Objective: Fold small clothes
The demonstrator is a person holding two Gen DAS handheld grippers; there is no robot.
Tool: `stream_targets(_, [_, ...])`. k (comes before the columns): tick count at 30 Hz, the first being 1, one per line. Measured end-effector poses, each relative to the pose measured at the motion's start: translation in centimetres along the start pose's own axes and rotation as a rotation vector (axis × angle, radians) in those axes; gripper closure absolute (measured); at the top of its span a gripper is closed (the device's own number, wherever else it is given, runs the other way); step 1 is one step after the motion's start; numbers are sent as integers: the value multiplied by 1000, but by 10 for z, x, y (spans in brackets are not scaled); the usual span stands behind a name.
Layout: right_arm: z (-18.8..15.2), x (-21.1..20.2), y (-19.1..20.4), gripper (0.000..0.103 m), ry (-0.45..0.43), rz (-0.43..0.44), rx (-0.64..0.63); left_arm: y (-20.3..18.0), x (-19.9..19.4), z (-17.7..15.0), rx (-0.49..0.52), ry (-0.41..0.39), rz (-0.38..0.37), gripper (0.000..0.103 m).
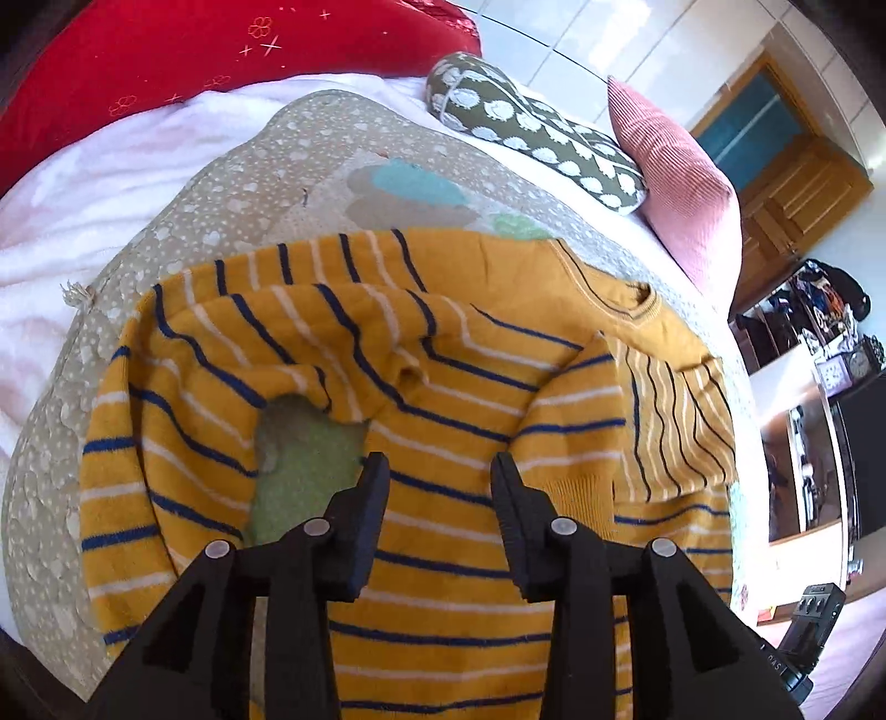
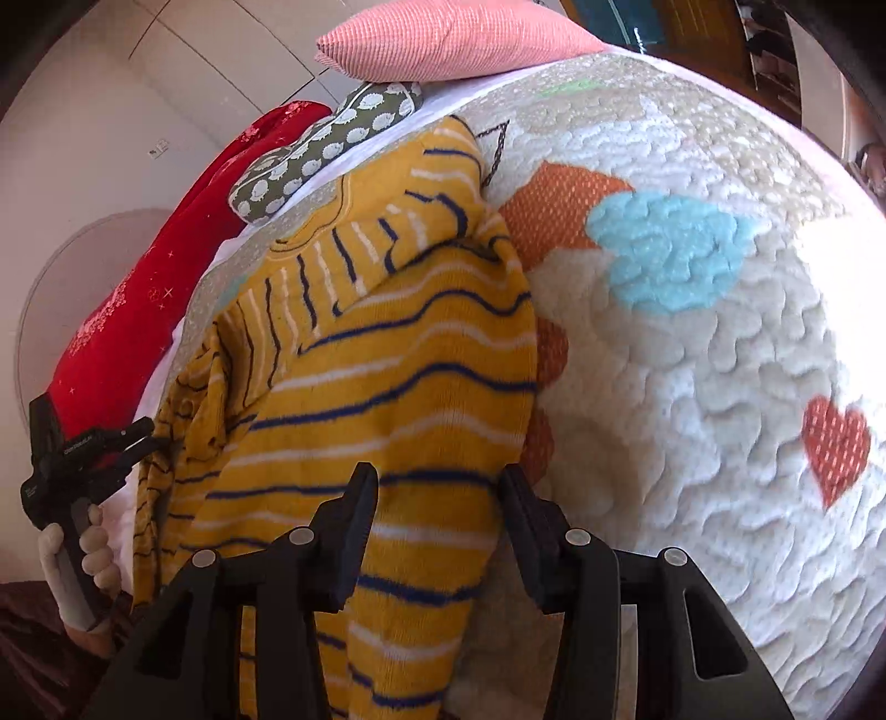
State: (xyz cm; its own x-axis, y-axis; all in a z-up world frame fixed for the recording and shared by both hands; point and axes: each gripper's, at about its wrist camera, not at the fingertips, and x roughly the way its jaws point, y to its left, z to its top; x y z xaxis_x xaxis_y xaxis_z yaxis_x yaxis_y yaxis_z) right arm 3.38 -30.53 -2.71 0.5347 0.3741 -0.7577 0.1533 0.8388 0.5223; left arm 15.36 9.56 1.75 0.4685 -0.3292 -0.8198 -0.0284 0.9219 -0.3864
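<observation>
A mustard-yellow sweater with navy and white stripes lies rumpled on a quilted blanket, one sleeve folded across its body. My left gripper hovers open just over the sweater's lower body, with cloth below its fingers but none pinched. In the right wrist view the same sweater lies along the left side of the blanket. My right gripper is open above the sweater's right edge, one finger over the cloth and the other over the blanket. The left gripper, held in a gloved hand, shows at the sweater's far left side.
At the head of the bed lie a pink ribbed pillow, a green pillow with white prints and a red quilt. A white fleece spreads under the blanket. A wooden door and cluttered shelves stand beyond the bed.
</observation>
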Motion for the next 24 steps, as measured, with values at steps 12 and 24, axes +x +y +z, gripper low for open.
stream_targets(12, [-27, -23, -17, 95, -27, -76, -21, -100, 39, -24, 307, 17, 200, 44])
stream_targets(24, [-32, -69, -19, 94, -139, -119, -43, -45, 53, 44, 181, -11, 471, 103])
